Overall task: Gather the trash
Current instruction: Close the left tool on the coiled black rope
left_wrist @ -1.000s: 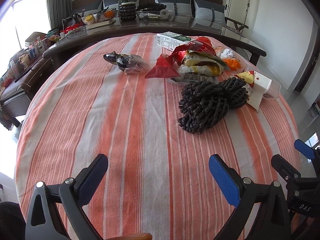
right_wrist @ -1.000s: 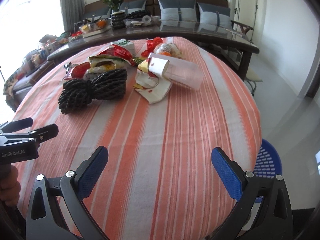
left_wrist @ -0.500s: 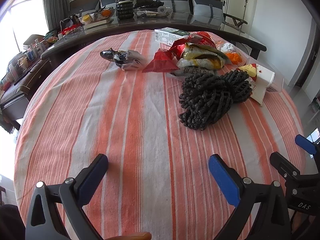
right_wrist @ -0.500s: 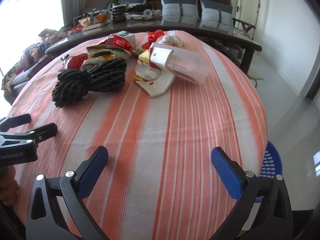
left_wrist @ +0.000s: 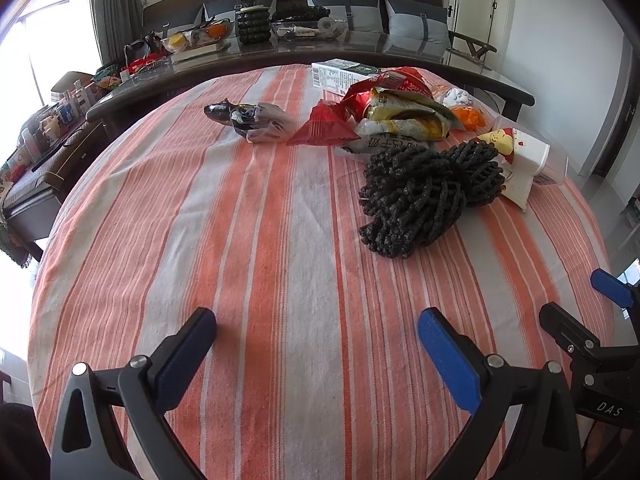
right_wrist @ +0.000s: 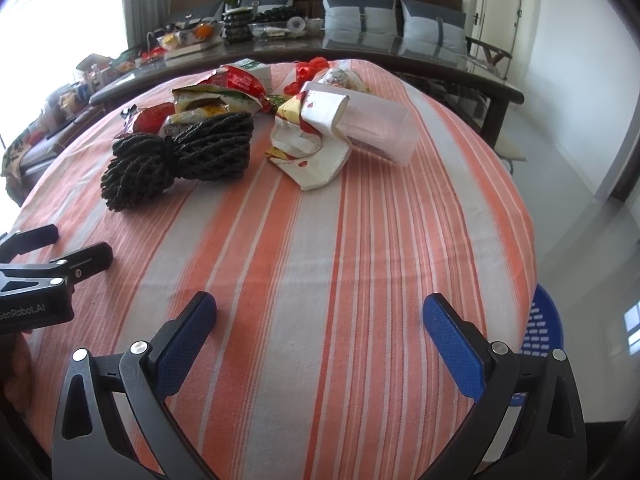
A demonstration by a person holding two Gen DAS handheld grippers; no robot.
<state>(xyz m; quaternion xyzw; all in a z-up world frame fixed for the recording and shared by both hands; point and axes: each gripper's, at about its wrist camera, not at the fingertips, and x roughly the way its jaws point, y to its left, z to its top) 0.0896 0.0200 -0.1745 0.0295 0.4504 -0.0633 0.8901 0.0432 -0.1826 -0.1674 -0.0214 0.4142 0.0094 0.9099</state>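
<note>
Trash lies on the far half of a round table under an orange and grey striped cloth (left_wrist: pixel 256 240). A black foam net bundle (left_wrist: pixel 420 196) (right_wrist: pixel 180 156) sits nearest. Behind it are snack wrappers (left_wrist: pixel 400 116) (right_wrist: pixel 216 100), a crumpled dark bag (left_wrist: pixel 256 120), a milk carton (left_wrist: pixel 340 76), and a paper cup with a clear plastic container (right_wrist: pixel 360 128) (left_wrist: pixel 524 160). My left gripper (left_wrist: pixel 316 332) is open above bare cloth, well short of the bundle. My right gripper (right_wrist: pixel 320 316) is open too, over bare cloth near the table's front.
A blue slotted basket (right_wrist: pixel 544 328) stands on the floor beside the table's right edge. A long dark table (left_wrist: pixel 280 56) crowded with items runs behind, and a sofa with grey cushions (right_wrist: pixel 360 12) lines the wall. Low cluttered furniture (left_wrist: pixel 40 152) is at the left.
Both grippers have moved forward over the table, so the trash sits closer and lower in view. Their fingers stay just as wide apart.
</note>
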